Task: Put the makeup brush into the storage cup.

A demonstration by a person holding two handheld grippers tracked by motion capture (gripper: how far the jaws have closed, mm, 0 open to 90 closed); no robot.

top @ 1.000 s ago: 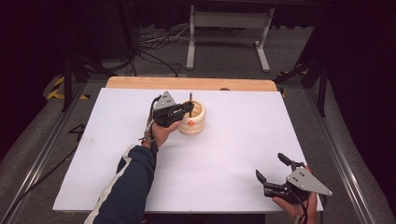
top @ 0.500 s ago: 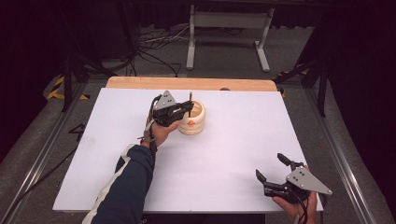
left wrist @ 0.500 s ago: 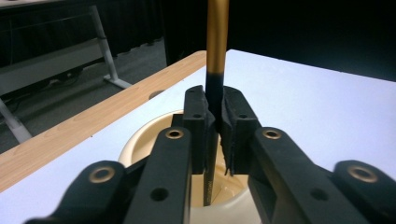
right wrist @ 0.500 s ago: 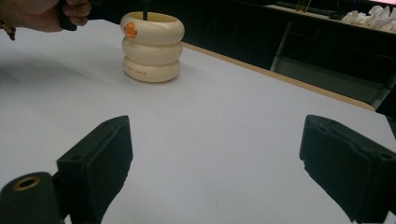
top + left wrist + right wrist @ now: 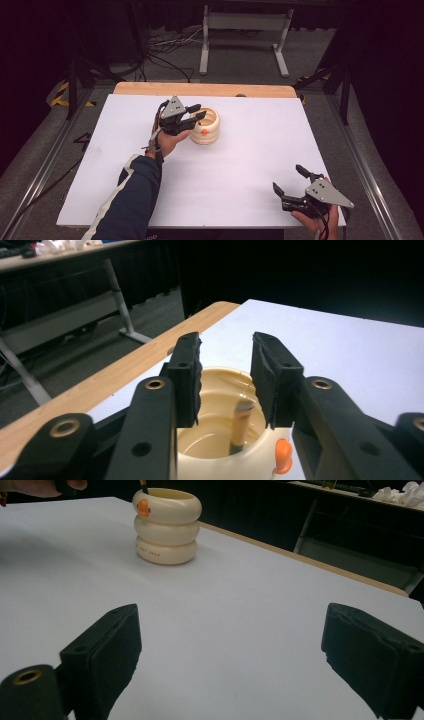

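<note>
The white desk (image 5: 240,165) spans the middle of the high view. The cream cup (image 5: 206,125) stands upper centre, just right of the left gripper (image 5: 196,112). That gripper's jaws have just been opening; they now stand partly apart above the cup's mouth, holding nothing. The pencil (image 5: 240,427) that stood between them a second ago now leans inside the cup, so the drop looks done. At lower right the right gripper (image 5: 290,181) rests wide open, empty.

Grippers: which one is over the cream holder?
The left gripper, poised above the cream ringed holder with a pencil inside. The right gripper rests apart, near the table's front corner.
</note>
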